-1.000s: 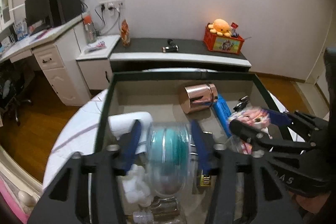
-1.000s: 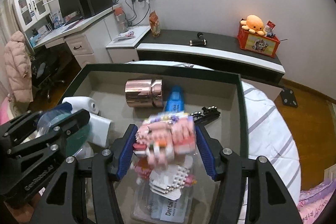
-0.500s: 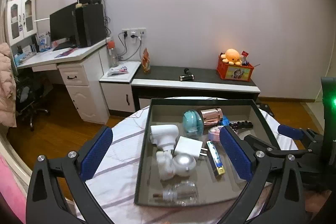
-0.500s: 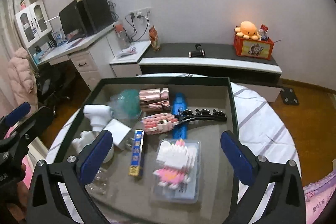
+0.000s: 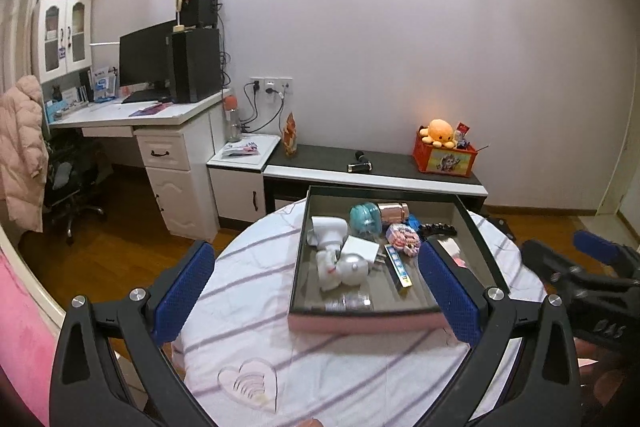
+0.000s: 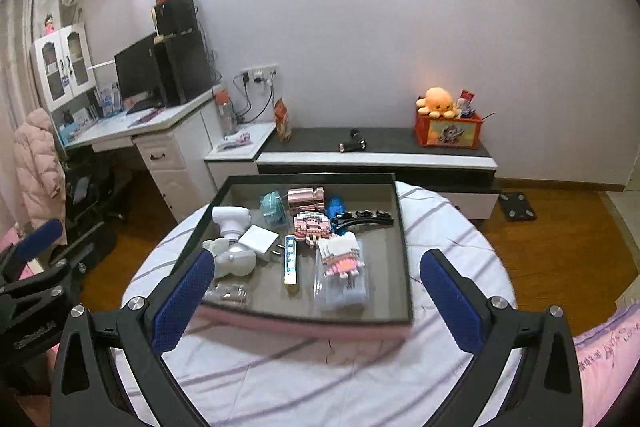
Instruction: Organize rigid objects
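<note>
Where rigid shapes crowd it, tray (image 6: pixel 403 247) looks rectangular.

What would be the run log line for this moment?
left gripper: open, empty | right gripper: open, empty | tray: objects inside

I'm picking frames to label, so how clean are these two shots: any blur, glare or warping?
Left wrist view: strong fisheye bending at the edges, dark corners, a bright patch on the wall at the top, tray fairly sharp. Right wrist view: same bending, glare in the top left corner, tray contents and its near edge smeared by motion.
</note>
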{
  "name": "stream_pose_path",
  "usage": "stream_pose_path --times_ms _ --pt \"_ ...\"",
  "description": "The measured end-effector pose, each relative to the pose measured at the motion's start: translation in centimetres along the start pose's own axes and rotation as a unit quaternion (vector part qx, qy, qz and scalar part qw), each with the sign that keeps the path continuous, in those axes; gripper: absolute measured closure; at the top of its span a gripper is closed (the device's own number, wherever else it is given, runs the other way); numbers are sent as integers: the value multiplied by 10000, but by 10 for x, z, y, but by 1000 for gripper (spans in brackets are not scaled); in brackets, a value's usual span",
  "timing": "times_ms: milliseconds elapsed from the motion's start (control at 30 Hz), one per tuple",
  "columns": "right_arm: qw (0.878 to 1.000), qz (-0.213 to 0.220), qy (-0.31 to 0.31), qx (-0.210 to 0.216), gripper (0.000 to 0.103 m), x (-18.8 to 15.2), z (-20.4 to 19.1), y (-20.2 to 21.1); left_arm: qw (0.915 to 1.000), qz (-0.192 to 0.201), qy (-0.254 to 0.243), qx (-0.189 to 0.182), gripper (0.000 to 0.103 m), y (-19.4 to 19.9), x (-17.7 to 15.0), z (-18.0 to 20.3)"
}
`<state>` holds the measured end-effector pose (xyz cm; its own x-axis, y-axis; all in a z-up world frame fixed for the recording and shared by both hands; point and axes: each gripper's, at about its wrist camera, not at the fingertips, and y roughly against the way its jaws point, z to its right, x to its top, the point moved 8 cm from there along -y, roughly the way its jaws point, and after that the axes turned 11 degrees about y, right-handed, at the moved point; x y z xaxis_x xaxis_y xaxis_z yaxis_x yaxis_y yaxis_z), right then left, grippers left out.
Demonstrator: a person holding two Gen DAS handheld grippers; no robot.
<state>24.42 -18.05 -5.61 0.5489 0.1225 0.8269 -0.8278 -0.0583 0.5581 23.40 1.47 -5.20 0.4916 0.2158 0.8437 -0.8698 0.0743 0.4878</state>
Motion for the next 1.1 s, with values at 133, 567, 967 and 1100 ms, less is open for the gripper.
stream_pose_path --times_ms 133,567,967,1100 --pt "9998 188 -30 -77 0 -10 2 40 10000 1 31 -23 0 22 -11 -4" --pt "9982 518 -97 -277 0 -43 -4 117 9999 -90 132 -16 0 80 -51 -16" --pt "9979 606 -7 -245 0 -54 -17 143 9999 6 38 155 0 108 -58 -23" --pt "9977 637 1 -237 0 -55 -18 147 9998 47 37 174 0 113 -57 -23"
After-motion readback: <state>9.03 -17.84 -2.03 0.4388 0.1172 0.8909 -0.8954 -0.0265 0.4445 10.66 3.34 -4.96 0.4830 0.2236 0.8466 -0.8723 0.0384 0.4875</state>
